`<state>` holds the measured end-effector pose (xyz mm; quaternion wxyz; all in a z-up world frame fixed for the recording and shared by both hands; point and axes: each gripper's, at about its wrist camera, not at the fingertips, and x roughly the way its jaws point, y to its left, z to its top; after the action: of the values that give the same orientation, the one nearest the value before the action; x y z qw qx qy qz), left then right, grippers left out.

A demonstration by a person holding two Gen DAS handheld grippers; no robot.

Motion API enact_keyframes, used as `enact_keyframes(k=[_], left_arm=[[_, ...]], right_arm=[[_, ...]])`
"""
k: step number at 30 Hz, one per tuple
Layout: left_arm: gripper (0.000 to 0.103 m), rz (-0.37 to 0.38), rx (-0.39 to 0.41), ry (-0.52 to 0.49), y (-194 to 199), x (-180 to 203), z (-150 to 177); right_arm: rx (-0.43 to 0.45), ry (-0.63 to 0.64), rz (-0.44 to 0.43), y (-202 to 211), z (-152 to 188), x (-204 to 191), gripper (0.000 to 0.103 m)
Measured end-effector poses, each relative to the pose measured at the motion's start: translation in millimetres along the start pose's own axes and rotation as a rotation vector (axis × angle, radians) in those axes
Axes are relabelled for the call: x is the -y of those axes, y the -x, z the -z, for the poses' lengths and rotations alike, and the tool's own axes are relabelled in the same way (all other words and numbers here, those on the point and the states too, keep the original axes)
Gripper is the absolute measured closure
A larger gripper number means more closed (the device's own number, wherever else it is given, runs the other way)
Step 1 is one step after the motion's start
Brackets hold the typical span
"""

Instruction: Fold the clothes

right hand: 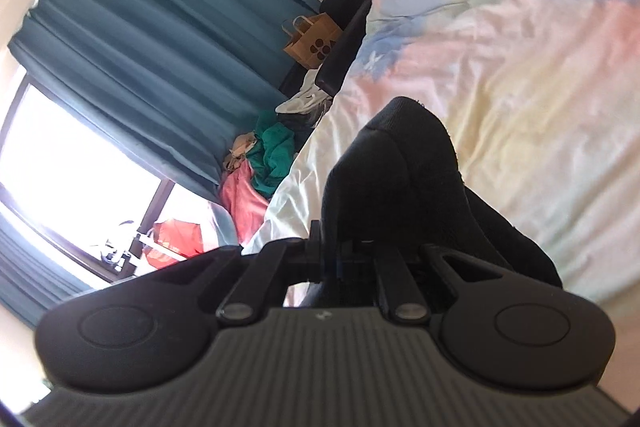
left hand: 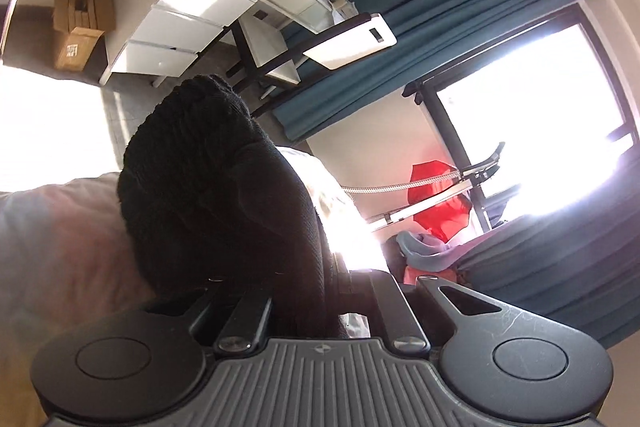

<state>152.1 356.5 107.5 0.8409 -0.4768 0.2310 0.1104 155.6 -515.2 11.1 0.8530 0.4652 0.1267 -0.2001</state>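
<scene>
Left wrist view: the left tool (left hand: 308, 291) is clamped on a black knit garment (left hand: 208, 187), which bunches up thick above the jaws, lifted over the pastel bed (left hand: 52, 247). It looks soft, light and limp; best held at an edge or corner.

Right wrist view: the right tool (right hand: 352, 247) grips the same dark cloth (right hand: 400, 163) near the bed's window-side edge; bare duvet (right hand: 520, 67) beyond offers room.

The left gripper (left hand: 308, 291) has a ribbed grey housing flanked by two round black discs, black linkage bars fixed by silver screws, and scuffed plastic on its right arm. The right gripper (right hand: 344, 251) looks identical, unscuffed.
</scene>
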Motion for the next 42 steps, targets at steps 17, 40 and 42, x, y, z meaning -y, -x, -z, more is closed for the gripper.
enact_keyframes(k=[17,40,42], left_arm=[[0.088,-0.407,-0.136,-0.212,-370,71,9],[0.008,-0.231,-0.081,0.147,-145,-95,0],[0.008,-0.218,-0.07,0.166,-138,-115,14]], right_arm=[[-0.194,0.15,0.314,-286,49,-3,0.094],[-0.301,-0.303,0.061,-87,87,104,0.032],[-0.304,-0.312,0.046,-94,96,107,0.032]])
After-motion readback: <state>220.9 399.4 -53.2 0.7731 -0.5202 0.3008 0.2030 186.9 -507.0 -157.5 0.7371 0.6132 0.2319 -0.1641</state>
